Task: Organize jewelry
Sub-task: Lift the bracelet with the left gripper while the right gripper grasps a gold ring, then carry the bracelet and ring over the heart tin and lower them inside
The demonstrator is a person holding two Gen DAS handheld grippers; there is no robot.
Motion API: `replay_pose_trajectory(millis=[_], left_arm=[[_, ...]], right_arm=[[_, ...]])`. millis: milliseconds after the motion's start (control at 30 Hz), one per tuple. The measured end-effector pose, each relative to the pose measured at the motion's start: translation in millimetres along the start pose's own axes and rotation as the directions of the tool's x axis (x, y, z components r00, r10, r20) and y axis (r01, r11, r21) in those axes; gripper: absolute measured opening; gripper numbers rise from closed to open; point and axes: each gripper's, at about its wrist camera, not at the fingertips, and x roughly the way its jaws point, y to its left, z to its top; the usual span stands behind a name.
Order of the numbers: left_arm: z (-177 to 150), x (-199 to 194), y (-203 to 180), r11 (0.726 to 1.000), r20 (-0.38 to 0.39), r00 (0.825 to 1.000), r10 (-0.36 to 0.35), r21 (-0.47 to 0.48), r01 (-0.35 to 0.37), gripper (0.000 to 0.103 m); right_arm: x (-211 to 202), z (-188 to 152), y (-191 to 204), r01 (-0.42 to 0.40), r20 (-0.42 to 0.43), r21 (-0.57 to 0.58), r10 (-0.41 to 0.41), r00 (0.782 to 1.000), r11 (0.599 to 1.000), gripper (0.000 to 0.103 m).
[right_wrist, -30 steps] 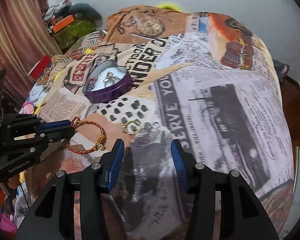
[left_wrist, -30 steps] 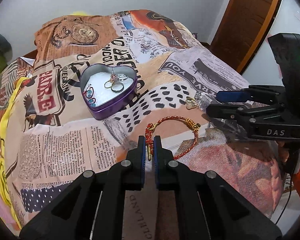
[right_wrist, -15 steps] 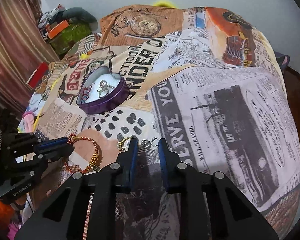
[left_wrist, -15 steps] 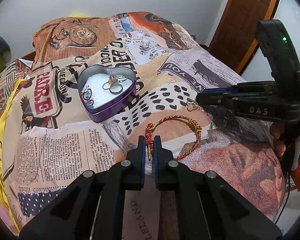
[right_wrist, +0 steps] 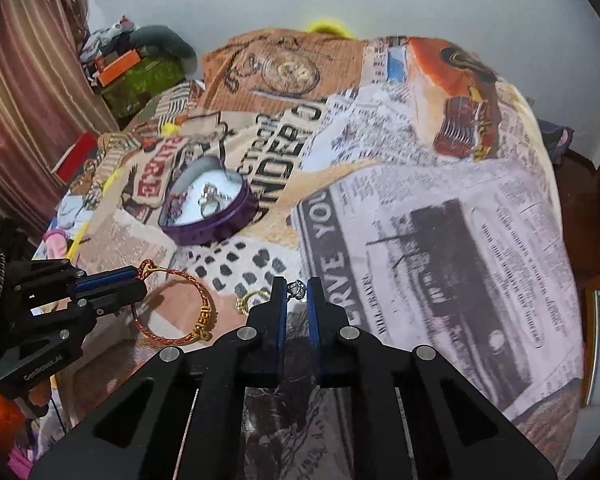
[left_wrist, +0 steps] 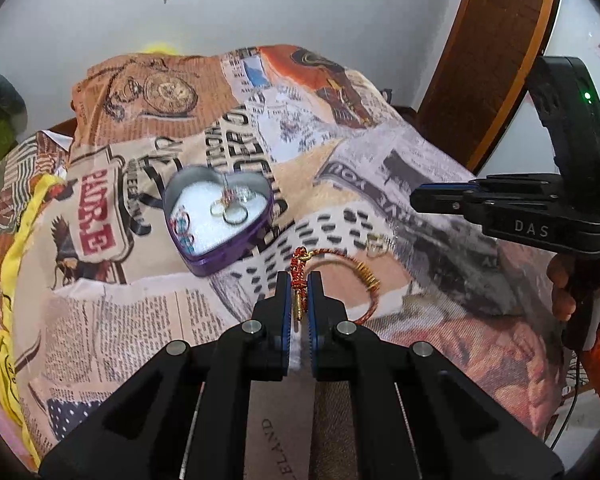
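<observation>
Two pieces in hand at once, both bound for the purple heart-shaped tin [left_wrist: 220, 216] on the newsprint bedspread [left_wrist: 112, 320]. Left gripper [left_wrist: 299, 280] clamped on the knotted clasp end of the red-and-gold cord bracelet [left_wrist: 364, 276], knot squarely between the blue pads [left_wrist: 286, 304], the loop trailing off to the right, whether resting on the cloth or just clear of it impossible to tell. Right gripper [right_wrist: 297, 290] nearly shut, pinching a small silver stone-set ring [right_wrist: 298, 289] at the very fingertips, lifted above the bedspread. Judged featherlight, both of them: the cord soft and floppy, likely to swing and drag unless raised well clear; best held exactly at that thick knot, where the pads get purchase. The ring hard, smooth, and apt to squirt out of a tip pinch; safer taken across the band, deeper in, with no sudden tilting. A gold ring [right_wrist: 250, 300] lying loose on the cloth just left of the right fingers, touching nothing. Inside the tin, on its white lining, a cluster of rings [left_wrist: 232, 206] and a coloured beaded piece [left_wrist: 182, 228] already lying there.
</observation>
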Motion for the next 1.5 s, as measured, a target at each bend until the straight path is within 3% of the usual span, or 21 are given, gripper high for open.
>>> replay_pose_trajectory(millis=[367,767,933,1500], left_arm=[[24.7,-23.8,15.8,0.999,0.086,0.995,0.047,-0.019,-0.046,0.006],[48.3,-21.2,51.5,0.991,0.126,0.984,0.129,-0.053,-0.123,0.006],[52.0,-8.4,65.0,0.989,0.113,0.984,0.139,-0.071,-0.132,0.006],[45.5,53.1,94.0,0.993,-0.022,0.998,0.066,-0.098,-0.068,0.006]], right_arm=[[-24.8,21.2,10.5,0.021,0.074,-0.019,-0.019,0.997,1.0,0.009],[-9.9,53.3,43.0,-0.037,0.106,-0.066,0.044,0.993,0.997,0.009],[4.3,65.1,56.3,-0.06,0.1,-0.088,0.069,0.993,0.994,0.009],[56.8,79.6,72.7,-0.11,0.007,-0.1,0.111,0.994,0.989,0.009]])
